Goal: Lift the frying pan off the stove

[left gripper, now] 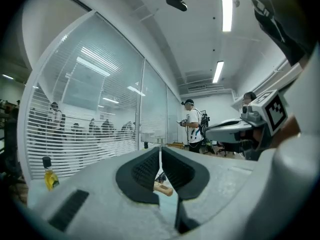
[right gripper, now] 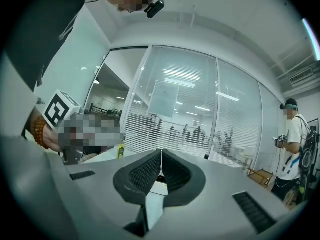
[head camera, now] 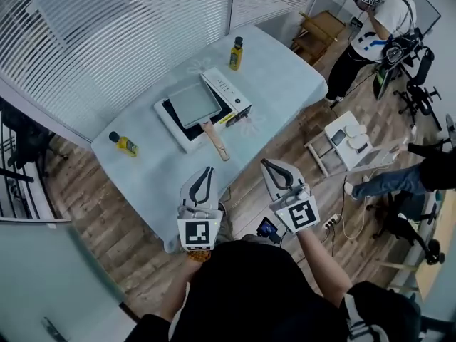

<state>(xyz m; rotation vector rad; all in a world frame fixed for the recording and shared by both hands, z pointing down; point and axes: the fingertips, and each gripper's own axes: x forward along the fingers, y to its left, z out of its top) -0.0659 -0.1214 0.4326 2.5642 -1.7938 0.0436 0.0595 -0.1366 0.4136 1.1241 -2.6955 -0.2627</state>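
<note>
A square grey frying pan with a wooden handle rests on a white portable stove in the middle of the table. The handle points toward me. Both grippers hover short of the table's near edge, apart from the pan. My left gripper is shut with nothing in it, and so is my right gripper. In the left gripper view the shut left gripper shows the wooden handle far beyond it. The right gripper view shows the right gripper shut and empty.
Two yellow bottles stand on the table, one at the far end and one at the left. Glass walls with blinds run behind the table. To the right are a white stool, office chairs and a standing person.
</note>
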